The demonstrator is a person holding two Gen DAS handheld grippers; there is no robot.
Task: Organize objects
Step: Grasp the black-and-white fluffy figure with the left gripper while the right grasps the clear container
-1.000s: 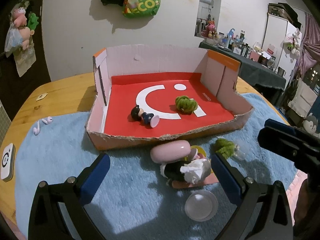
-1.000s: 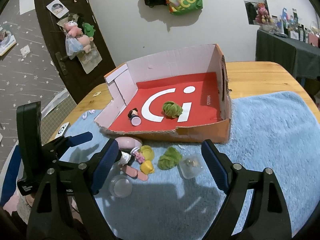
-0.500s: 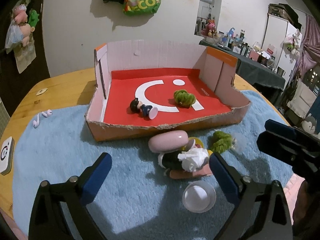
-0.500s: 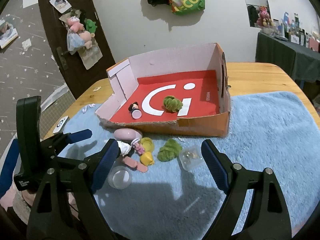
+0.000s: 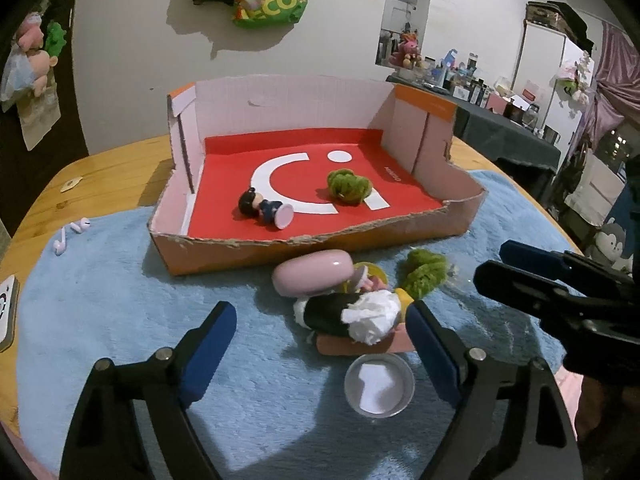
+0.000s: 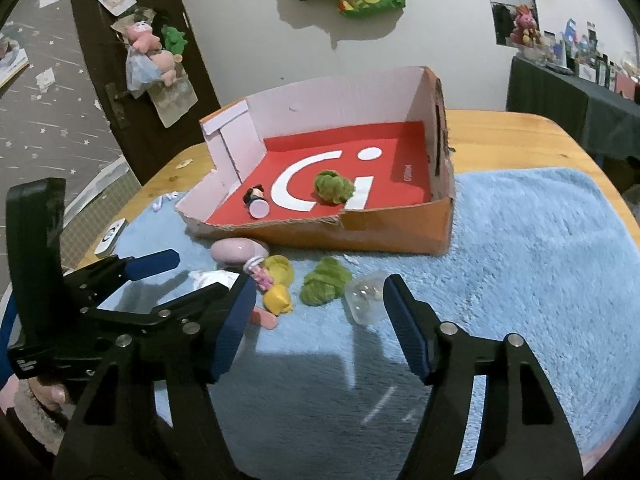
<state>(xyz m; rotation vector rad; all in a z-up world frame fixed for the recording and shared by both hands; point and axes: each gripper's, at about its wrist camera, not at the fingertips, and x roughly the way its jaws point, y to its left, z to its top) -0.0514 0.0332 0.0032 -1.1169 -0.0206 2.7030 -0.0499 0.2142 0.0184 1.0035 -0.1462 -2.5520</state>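
Two toys in the box: a small dark-haired figure [image 5: 264, 210] lies on its side on the red floor of the cardboard box [image 5: 256, 250]; a green fuzzy ball [image 5: 349, 187] sits to its right, apart from it.
Box: open-topped, torn low front wall, resting partly on the blue fluffy mat [image 5: 120, 320] that covers the wooden bench [image 5: 104, 176].
Loose pile: just in front of the box lie a pink oval case [image 5: 312, 272], a black-and-white doll [image 5: 352, 314] on a pink base, yellow pieces [image 6: 278, 284] and a second green fuzzy ball [image 6: 325, 286].
Clear pieces: a round clear capsule half [image 5: 379, 385] lies nearest the left camera; another clear capsule [image 6: 365, 298] rests just right of the second green ball.
Left gripper [image 5: 320, 354]: fingers spread and closing, either side of the doll, pads not touching it.
Right gripper [image 6: 320, 324]: fingers spread and closing; the second green ball and the clear capsule lie just beyond the tips, nothing pinched.
Mat edge: white earbuds [image 5: 70, 234] at the left.
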